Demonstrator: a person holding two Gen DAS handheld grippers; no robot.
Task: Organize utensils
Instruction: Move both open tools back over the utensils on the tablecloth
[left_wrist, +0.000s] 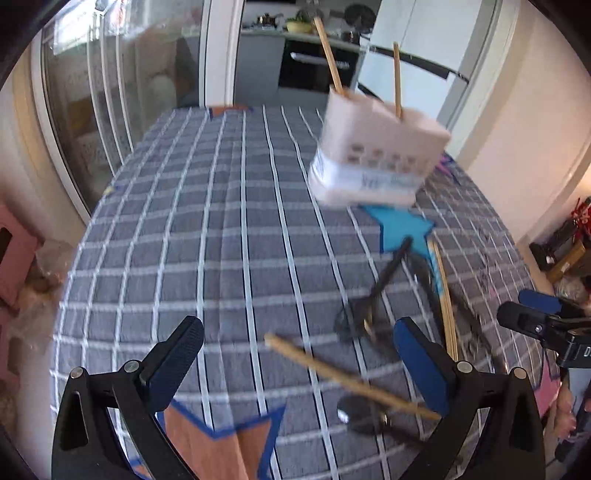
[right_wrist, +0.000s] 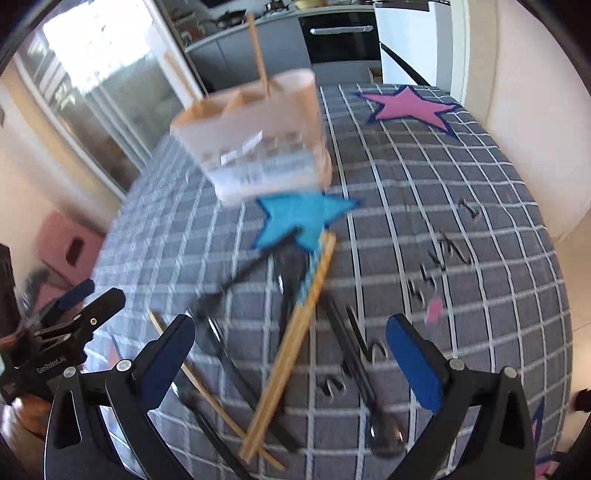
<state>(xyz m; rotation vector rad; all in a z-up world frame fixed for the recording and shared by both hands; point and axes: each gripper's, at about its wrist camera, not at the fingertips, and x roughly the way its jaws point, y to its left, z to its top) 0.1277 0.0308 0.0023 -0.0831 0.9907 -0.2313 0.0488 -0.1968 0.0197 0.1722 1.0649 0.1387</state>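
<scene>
A white utensil holder (left_wrist: 376, 155) stands on the checked tablecloth with two wooden chopsticks (left_wrist: 327, 48) upright in it; it also shows in the right wrist view (right_wrist: 255, 136). Loose utensils lie in front of it: black spoons (left_wrist: 373, 291), wooden chopsticks (right_wrist: 295, 343) and a black spoon (right_wrist: 365, 376). One chopstick (left_wrist: 347, 376) lies between my left fingers. My left gripper (left_wrist: 299, 369) is open above the cloth. My right gripper (right_wrist: 291, 369) is open above the chopstick pile. Both views are blurred.
A blue star (right_wrist: 299, 221), a pink star (right_wrist: 406, 105) and an orange star (left_wrist: 218, 439) mark the cloth (left_wrist: 221, 221). The right gripper shows at the left view's right edge (left_wrist: 546, 325); the left gripper shows at the right view's left edge (right_wrist: 74, 317). Kitchen units stand behind.
</scene>
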